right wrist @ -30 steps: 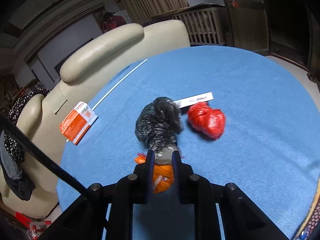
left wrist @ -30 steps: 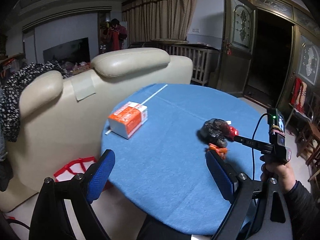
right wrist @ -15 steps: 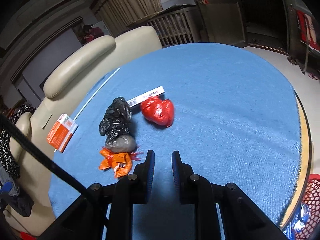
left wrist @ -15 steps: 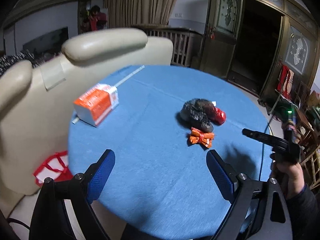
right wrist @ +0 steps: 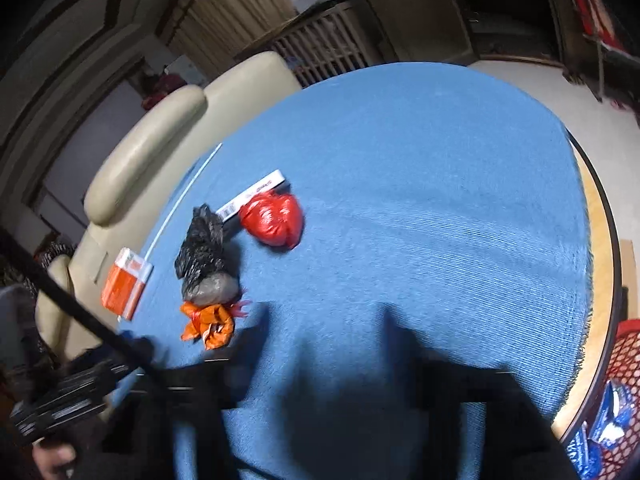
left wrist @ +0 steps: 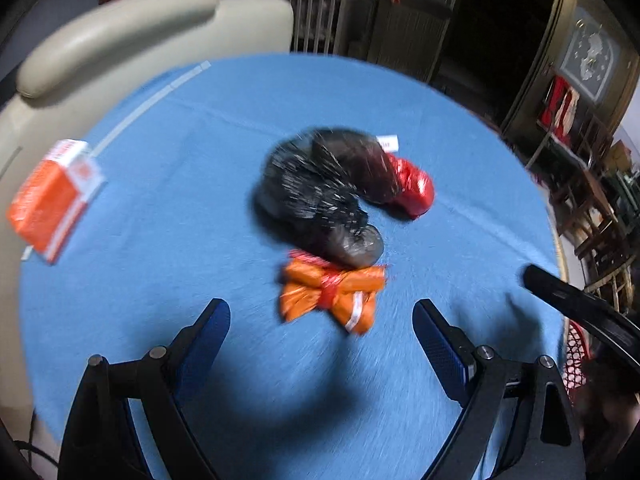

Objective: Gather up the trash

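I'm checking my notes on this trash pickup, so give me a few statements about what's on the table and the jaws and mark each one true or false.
1. The orange wrapper lies just ahead of the left gripper, whose jaws stand open with nothing in them. True.
2. The red bag sits in the red mesh basket. False: it lies on the blue tablecloth, beside the black bag.
3. The orange box lies near the table edge by the cream sofa. True.
4. The right gripper holds the black bag. False: its jaws have just been opening, with nothing between them.
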Demonstrator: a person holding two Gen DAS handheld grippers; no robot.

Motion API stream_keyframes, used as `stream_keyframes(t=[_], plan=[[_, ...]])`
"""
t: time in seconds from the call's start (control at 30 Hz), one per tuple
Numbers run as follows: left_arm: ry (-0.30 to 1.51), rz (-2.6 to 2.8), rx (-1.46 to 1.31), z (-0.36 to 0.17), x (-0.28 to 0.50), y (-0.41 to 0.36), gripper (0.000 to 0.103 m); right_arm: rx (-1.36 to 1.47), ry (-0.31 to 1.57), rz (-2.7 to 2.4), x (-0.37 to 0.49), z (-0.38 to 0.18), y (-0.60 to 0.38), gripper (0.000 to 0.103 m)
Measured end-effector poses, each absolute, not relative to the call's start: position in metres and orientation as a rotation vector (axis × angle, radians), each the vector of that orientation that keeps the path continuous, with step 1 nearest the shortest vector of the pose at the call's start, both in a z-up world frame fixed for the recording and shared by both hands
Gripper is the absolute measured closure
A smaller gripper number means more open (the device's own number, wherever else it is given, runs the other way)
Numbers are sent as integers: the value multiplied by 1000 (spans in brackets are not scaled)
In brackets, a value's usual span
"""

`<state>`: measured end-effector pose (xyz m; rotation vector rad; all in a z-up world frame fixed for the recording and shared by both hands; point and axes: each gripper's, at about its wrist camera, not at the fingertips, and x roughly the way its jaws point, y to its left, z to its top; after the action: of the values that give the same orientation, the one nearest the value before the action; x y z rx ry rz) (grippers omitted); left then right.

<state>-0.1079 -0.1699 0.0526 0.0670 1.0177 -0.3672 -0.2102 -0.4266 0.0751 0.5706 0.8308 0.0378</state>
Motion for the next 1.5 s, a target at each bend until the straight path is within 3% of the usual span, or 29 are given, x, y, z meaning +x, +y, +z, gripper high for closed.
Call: stream_keyframes(t=[0.17, 0.2, 0.23, 0.27, 0.53, 0.73, 0.77, 0.8, 0.83, 0.93, 1.5], plan=[[1094, -337, 164, 13, -80, -200, 12, 592, 829, 4, -214, 76, -450, 33], [1094, -330, 170, 10, -78, -200, 18, 589, 831, -1, -212, 78, -452, 33], [1047, -319, 190, 14, -79, -199, 34, 585, 832, -1, -210, 80, -454, 33], [1056, -336, 191, 14, -79, -197, 35, 581, 833, 5, -206, 82, -454, 33], [1006, -281, 160, 24, -104, -137, 35, 448, 863, 183, -148, 96, -385, 33], [988, -240, 89, 30, -110, -90, 35, 301, 922, 232, -91, 76, -310, 34], [984, -243, 78, 31, -111, -86, 35, 288, 945, 228, -85, 68, -303, 37], [981, -249, 68, 31, -110, -81, 35, 284, 977, 235, -79, 60, -297, 54], [978, -254, 61, 32, -111, -77, 35, 291, 994, 252, -78, 55, -293, 61], [965, -277, 42, 32, -118, -74, 35, 250, 979, 232, -92, 59, -285, 65], [931, -333, 61, 57, -136, -79, 35, 385, 895, 50, -222, 85, -341, 65]])
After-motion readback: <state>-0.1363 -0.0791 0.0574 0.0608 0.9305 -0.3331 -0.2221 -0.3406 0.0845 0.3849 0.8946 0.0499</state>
